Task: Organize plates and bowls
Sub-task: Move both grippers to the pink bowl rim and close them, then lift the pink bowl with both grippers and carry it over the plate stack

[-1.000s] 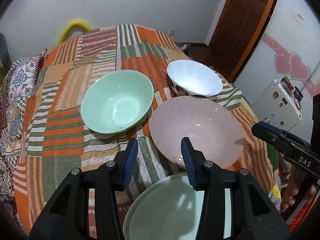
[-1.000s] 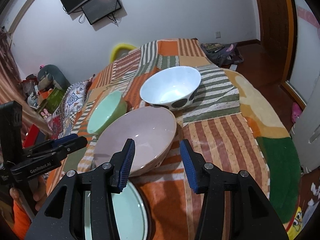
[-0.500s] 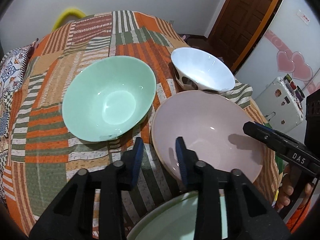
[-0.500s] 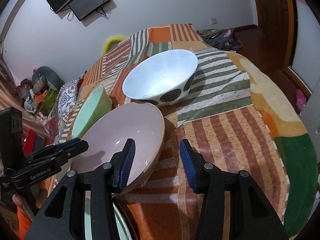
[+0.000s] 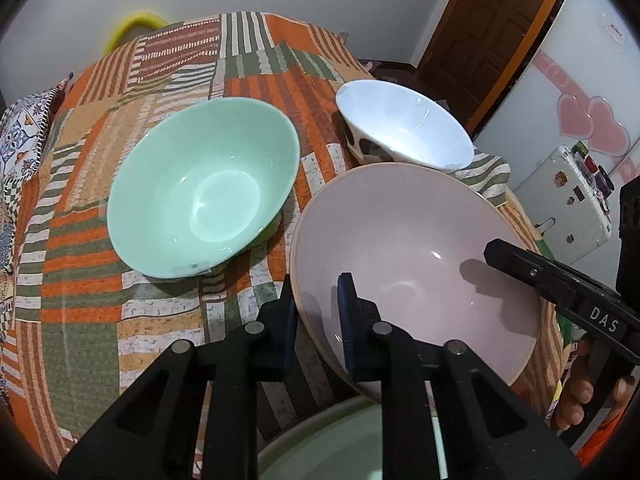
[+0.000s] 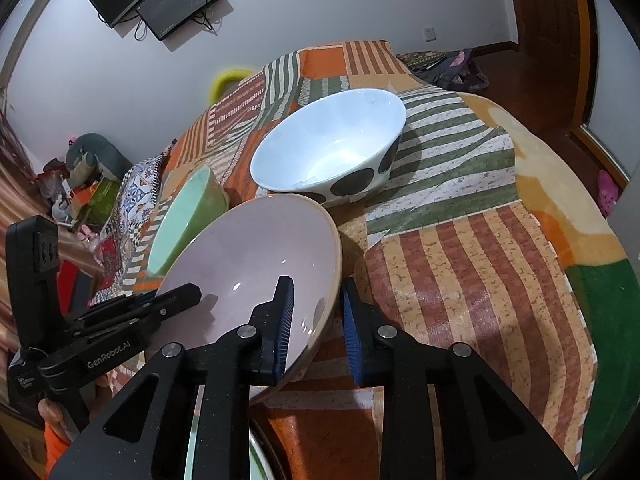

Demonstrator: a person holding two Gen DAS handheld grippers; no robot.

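The pink bowl [image 5: 412, 248] is clamped at opposite rims by the left gripper [image 5: 318, 312] and right gripper [image 6: 316, 312].

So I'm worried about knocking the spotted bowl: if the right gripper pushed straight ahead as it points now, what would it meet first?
The pink bowl: its rim already sits between the right gripper fingers. The white spotted bowl lies beyond, probably slightly left of the line; depth is unclear.
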